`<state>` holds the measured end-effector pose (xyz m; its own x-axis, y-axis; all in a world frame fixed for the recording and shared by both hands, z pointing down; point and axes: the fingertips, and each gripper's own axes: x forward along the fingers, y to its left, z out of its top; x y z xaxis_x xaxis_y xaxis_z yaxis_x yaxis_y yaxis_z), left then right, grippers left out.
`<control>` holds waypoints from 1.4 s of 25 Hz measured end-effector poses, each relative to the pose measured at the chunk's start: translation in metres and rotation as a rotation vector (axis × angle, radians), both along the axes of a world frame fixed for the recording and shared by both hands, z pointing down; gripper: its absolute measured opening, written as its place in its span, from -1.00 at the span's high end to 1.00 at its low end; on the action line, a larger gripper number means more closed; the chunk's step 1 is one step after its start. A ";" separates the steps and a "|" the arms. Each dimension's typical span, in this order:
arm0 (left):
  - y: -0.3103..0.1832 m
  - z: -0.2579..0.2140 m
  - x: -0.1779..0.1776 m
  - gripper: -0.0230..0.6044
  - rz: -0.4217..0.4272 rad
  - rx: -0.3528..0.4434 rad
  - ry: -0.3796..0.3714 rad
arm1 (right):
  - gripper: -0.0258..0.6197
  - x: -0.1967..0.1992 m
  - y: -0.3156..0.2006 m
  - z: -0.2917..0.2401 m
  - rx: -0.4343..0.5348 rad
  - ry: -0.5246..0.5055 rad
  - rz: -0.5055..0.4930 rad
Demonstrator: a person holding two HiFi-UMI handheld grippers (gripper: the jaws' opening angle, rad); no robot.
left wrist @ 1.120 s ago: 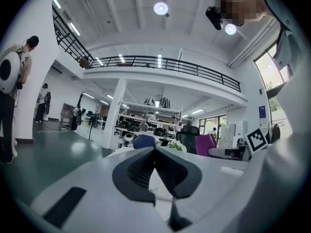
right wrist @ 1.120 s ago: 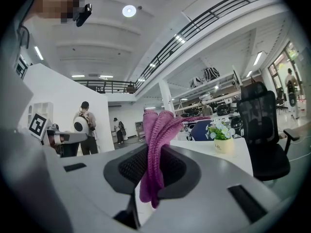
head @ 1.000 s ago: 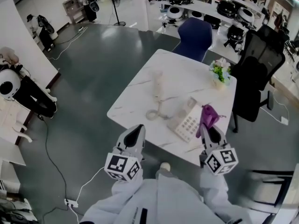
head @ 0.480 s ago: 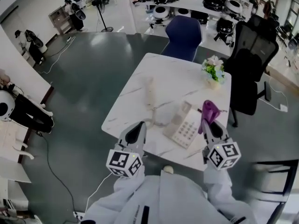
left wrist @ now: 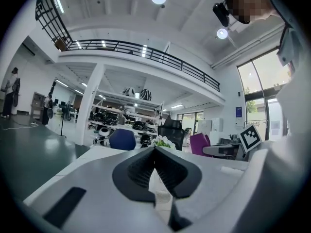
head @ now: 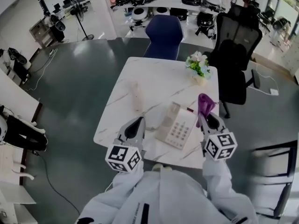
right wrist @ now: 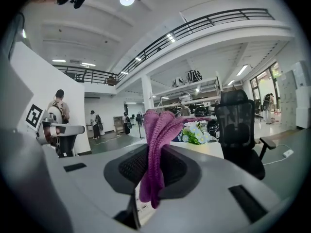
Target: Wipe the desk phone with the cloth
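You've shifted round white marble table (head: 156, 76): R gripper (head: 209, 119) pinches purple knitted cloth (head: 204, 104) near beige desk phone (head: 177, 128), L gripper (head: 136, 123) jaws pressed together.

The desk phone (head: 176, 130) sits by the near edge of the bench (head: 159, 73), toward the right. Its handset (head: 136, 96) lies apart to the left, mid-bench. A flower pot (head: 198, 68) stands at the far right corner. One chair (head: 163, 31) is behind the far edge and a swivel chair (head: 236, 55) is beyond the right edge. The left gripper (head: 137, 121) is over the near edge, left of the phone. The right gripper (head: 209, 119) is by the right edge, with the cloth (head: 204, 104) between its jaws.
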<state>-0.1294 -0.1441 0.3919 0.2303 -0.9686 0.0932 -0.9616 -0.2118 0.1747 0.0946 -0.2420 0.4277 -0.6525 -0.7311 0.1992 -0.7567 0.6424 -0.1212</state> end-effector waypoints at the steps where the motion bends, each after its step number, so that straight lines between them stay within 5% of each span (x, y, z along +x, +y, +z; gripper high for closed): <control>1: -0.007 0.001 0.001 0.93 0.016 -0.006 0.002 | 0.80 0.003 -0.004 0.001 -0.002 0.014 0.014; 15: -0.080 0.044 0.009 0.94 0.186 -0.131 0.035 | 0.79 0.013 -0.056 0.040 0.010 0.315 0.147; 35: -0.096 0.096 0.027 0.94 0.261 -0.248 0.067 | 0.78 -0.022 -0.054 0.107 -0.066 0.517 0.023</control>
<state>-0.1024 -0.2399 0.4884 0.4804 -0.8264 0.2939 -0.8653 -0.3919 0.3126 0.0722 -0.2955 0.5350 -0.4401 -0.7194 0.5373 -0.7424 0.6281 0.2329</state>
